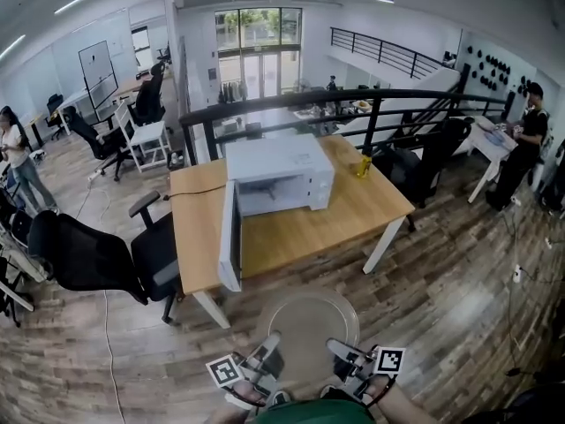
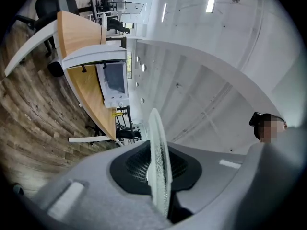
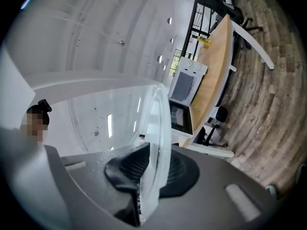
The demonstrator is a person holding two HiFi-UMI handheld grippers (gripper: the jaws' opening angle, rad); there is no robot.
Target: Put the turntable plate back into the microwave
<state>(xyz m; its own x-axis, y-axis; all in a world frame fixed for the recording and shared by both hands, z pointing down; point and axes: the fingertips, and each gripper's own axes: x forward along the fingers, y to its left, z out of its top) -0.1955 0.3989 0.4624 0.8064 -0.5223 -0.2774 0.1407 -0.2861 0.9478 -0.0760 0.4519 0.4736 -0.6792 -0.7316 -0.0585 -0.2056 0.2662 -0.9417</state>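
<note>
A clear glass turntable plate (image 1: 305,330) hangs flat in front of me, held at its near rim by both grippers. My left gripper (image 1: 267,346) is shut on the plate's left near edge, where the rim (image 2: 158,166) shows edge-on between the dark pads. On the right near edge my right gripper (image 1: 340,352) is shut as well, its pads pinching the glass rim (image 3: 156,166). The white microwave (image 1: 281,173) stands on the wooden table (image 1: 291,228) ahead, with its door (image 1: 229,237) swung open to the left. The cavity (image 3: 181,119) looks dark.
A black office chair (image 1: 106,259) stands left of the table. A small yellow object (image 1: 363,167) sits at the table's right side. A black railing (image 1: 335,104) runs behind the table. People stand at far left and far right. Wooden floor lies between me and the table.
</note>
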